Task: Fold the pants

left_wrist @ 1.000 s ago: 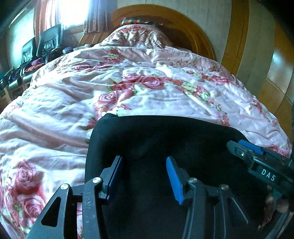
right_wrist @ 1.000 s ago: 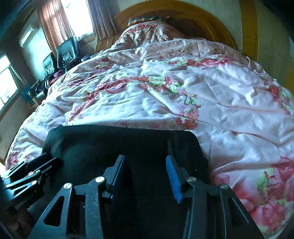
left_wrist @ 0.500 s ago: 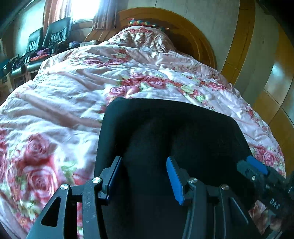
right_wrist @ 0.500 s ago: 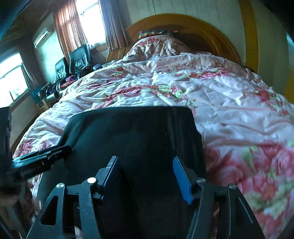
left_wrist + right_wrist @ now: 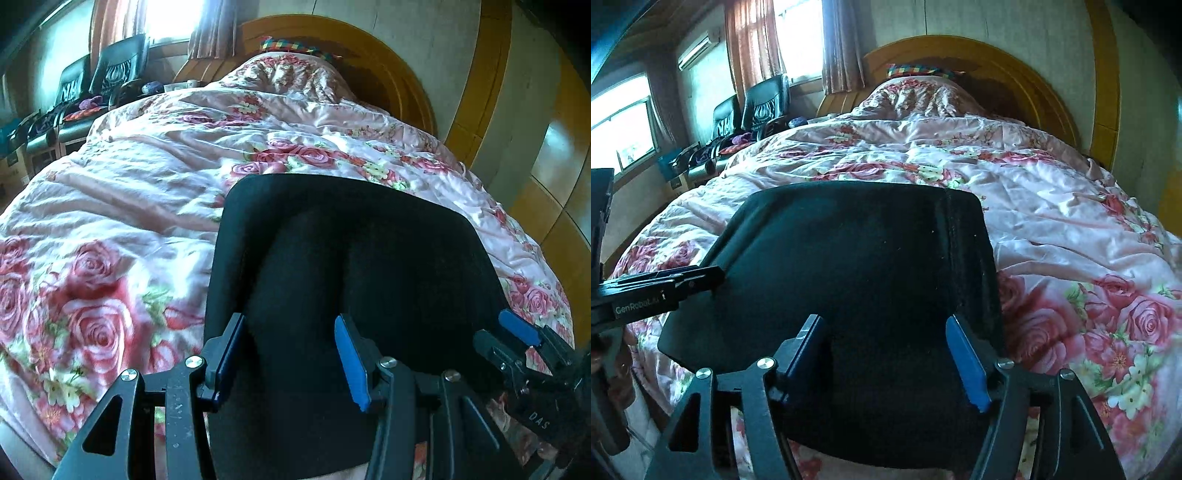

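The black pants [image 5: 351, 258] lie flat in a folded rectangle on the pink floral bedspread [image 5: 129, 192], near the foot of the bed. They also show in the right wrist view [image 5: 849, 266], with a darker band along their right edge. My left gripper [image 5: 288, 354] is open, its fingers spread above the near part of the pants, holding nothing. My right gripper [image 5: 890, 358] is open too, above the near right part of the pants. Each gripper shows at the edge of the other's view.
A wooden headboard [image 5: 997, 70] with a heaped quilt [image 5: 919, 99] stands at the far end. Black chairs [image 5: 753, 107] and a window stand at the far left. The bed's near edge lies just below the grippers.
Both grippers have pulled back toward the foot of the bed and risen, so more of the pants shows. The right gripper's jaws have opened wider. The pants stay flat.
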Tool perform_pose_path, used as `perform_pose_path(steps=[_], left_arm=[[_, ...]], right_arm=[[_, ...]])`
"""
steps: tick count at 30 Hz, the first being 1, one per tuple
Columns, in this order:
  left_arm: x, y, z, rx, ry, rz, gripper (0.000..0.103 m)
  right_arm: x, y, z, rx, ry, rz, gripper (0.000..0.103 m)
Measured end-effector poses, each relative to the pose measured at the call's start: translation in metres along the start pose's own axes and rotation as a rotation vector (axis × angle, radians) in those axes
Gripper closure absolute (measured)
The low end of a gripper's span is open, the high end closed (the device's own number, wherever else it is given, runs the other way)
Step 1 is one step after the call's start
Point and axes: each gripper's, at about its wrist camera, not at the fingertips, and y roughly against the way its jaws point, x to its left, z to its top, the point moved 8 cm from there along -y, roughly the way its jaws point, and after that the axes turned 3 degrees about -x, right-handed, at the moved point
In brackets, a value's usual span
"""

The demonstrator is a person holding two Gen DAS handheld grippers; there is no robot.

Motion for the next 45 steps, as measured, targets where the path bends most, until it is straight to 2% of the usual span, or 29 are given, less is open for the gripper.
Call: perform_pose_path(steps=[5,10,13,16,23,28,33,35,38,42,45], left_arm=[[0.006,0.006,-0.008,0.004,-0.008,0.002,0.053],[0.025,0.012,-0.014,0.011,0.043,0.017,0.051],[0.035,0.01,-0.016,0.022,0.088,0.013,0.039],[0.039,0.008,-0.018,0.034,0.117,0.002,0.039],[0.037,0.008,-0.017,0.022,0.095,0.005,0.039],[0.04,0.007,-0.018,0.024,0.12,-0.019,0.039],[0.039,0.008,-0.018,0.019,0.112,-0.014,0.039],[0.04,0.008,-0.018,0.019,0.11,-0.012,0.039],[0.04,0.009,-0.017,0.019,0.117,-0.014,0.039],[0.042,0.013,-0.013,0.004,0.115,-0.006,0.039],[0.043,0.01,-0.014,0.013,0.121,-0.018,0.039]], right_arm=[[0.002,0.003,-0.002,0.0,0.006,-0.002,0.033],[-0.002,0.003,-0.001,-0.005,-0.032,0.023,0.032],[-0.001,0.003,-0.001,-0.004,-0.03,0.023,0.032],[-0.002,0.004,0.0,-0.006,-0.024,0.023,0.032],[-0.008,0.007,0.003,-0.017,-0.08,0.054,0.031],[-0.015,0.007,0.005,-0.027,-0.081,0.021,0.026],[-0.023,0.006,0.004,-0.021,-0.104,0.004,0.026],[-0.03,0.004,0.003,-0.012,-0.115,-0.028,0.024],[-0.044,-0.002,-0.004,0.025,-0.197,-0.024,0.022],[-0.059,-0.008,-0.012,0.059,-0.357,0.033,0.019],[-0.062,-0.011,-0.017,0.077,-0.404,0.062,0.018]])
